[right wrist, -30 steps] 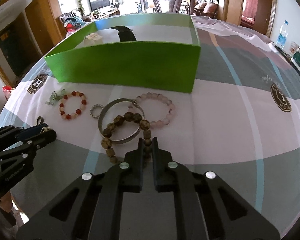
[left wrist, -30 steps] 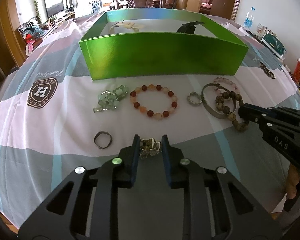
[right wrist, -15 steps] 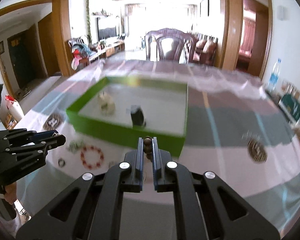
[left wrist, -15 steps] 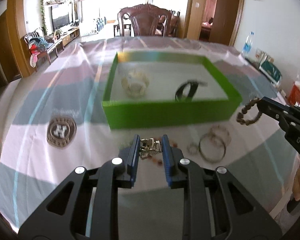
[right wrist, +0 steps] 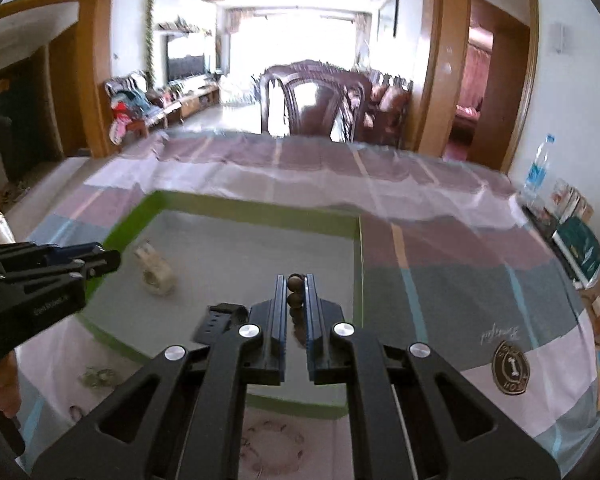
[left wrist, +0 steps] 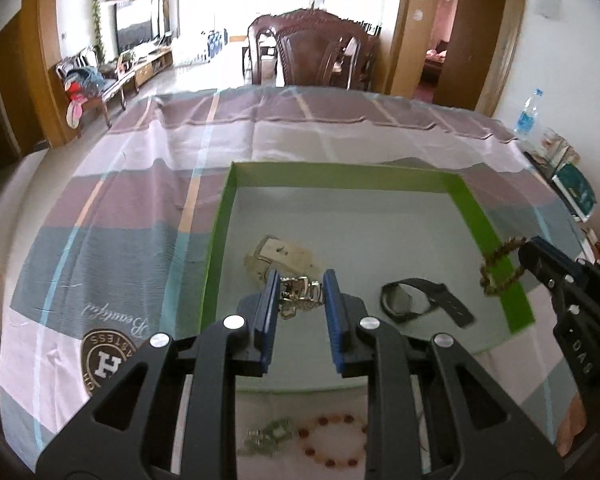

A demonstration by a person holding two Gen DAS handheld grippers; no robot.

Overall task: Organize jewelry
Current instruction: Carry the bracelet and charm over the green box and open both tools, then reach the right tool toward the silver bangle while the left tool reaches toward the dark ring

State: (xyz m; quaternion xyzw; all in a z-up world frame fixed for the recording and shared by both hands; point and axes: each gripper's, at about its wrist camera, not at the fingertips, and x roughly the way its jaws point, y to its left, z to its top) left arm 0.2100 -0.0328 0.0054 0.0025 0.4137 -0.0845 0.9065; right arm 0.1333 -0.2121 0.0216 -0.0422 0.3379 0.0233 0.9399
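Note:
A green box lies open on the checked tablecloth. Inside it rest a cream watch and a black watch. My left gripper hangs over the box, shut on a silver metal bracelet. My right gripper is shut on a brown wooden bead bracelet, which dangles over the box's right wall in the left wrist view. A red bead bracelet and a pale green stone bracelet lie on the cloth in front of the box.
A carved wooden chair stands at the table's far side. A water bottle, books and small packets sit along the right edge. A person's hand holds the left gripper. Bare cloth lies left of the box.
Both grippers rose from the cloth and moved forward over the green box, carrying their bracelets. The loose jewellery dropped to the bottom of the views.

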